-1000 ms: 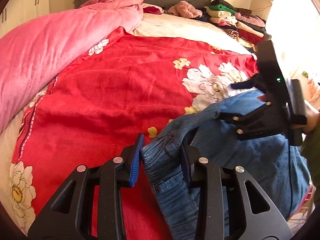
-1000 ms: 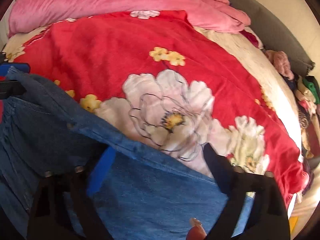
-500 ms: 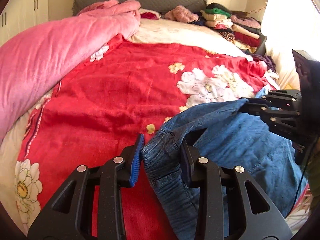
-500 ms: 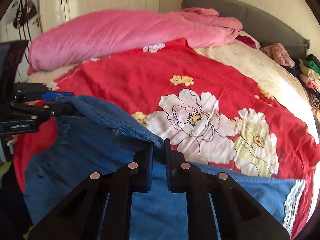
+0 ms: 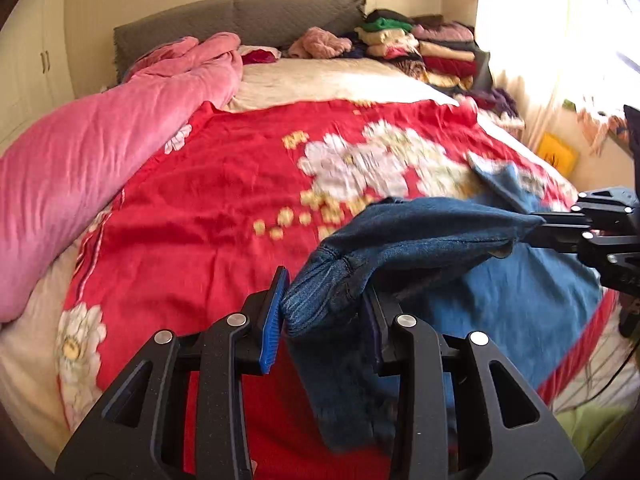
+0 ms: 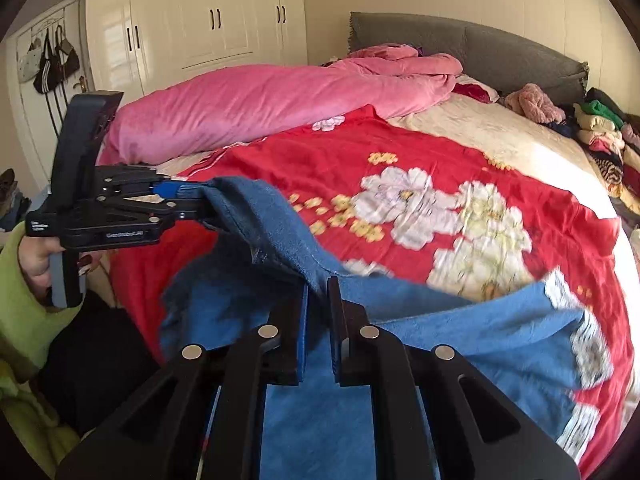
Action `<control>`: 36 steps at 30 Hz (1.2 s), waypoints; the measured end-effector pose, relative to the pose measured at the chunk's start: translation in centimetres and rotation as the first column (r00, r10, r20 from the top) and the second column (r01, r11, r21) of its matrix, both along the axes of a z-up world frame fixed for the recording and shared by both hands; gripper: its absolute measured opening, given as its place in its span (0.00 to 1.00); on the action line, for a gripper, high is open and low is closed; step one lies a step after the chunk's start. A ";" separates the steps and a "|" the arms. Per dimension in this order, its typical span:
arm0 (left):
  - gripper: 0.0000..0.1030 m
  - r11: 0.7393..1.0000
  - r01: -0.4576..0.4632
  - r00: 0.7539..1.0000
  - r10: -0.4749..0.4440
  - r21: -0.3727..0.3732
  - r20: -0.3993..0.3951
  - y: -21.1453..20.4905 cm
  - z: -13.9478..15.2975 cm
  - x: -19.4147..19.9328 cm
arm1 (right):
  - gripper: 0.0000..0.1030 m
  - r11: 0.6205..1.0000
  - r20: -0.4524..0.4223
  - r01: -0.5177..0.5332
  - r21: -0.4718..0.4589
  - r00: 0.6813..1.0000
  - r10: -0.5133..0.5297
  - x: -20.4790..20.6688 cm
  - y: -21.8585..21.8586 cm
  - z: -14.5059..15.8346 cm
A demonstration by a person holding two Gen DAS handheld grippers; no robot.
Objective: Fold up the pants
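The blue denim pants point(image 5: 420, 240) hang between both grippers above the red floral bedspread point(image 5: 224, 200). My left gripper point(image 5: 324, 320) is shut on the bunched waistband at one corner. My right gripper point(image 6: 318, 320) is shut on the waistband edge further along; it also shows in the left wrist view point(image 5: 532, 228). The legs point(image 6: 500, 332) trail over the bed's near edge, ending in a pale patterned hem point(image 6: 592, 352). The left gripper shows in the right wrist view point(image 6: 188, 196), held by a hand in a green sleeve.
A rolled pink quilt point(image 6: 260, 100) lies along the bed's left side. A grey headboard point(image 5: 240, 16) and stacks of folded clothes point(image 5: 424, 44) are at the far end. White wardrobes point(image 6: 208, 20) stand behind. A bright window point(image 5: 552, 20) is on the right.
The right gripper closed on the waistband, and both grippers rose and drew back from the bed, lifting the pants' top off the bedspread and stretching the waistband between them.
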State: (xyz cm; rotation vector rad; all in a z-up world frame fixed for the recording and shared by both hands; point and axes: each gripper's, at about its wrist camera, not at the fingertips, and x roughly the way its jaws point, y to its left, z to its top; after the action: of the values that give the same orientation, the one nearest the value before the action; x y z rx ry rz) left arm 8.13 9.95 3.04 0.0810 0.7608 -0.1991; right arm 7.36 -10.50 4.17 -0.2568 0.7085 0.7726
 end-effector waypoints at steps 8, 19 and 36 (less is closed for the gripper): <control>0.25 0.999 0.012 0.999 -0.011 0.032 -0.039 -0.5 -2.0 -4.3 | 0.08 1.000 -0.092 -0.019 -0.008 0.996 0.018 -5.0 0.0 -3.5; 0.37 0.998 -0.010 0.996 0.016 0.066 -0.090 -1.0 -4.0 -6.6 | 0.08 0.998 -0.117 -0.043 -0.046 0.992 0.038 -7.6 -0.1 -5.9; 0.41 0.998 -0.040 0.997 0.036 -0.051 -0.074 -0.2 0.1 -9.4 | 0.10 0.995 -0.153 -0.090 -0.040 0.985 0.082 -8.7 1.2 -7.7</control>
State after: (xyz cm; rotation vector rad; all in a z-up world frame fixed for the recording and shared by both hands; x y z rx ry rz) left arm -1.30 9.76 3.17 0.0091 0.8291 -0.1868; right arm -1.35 -9.29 -3.52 -0.2750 0.8637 0.8647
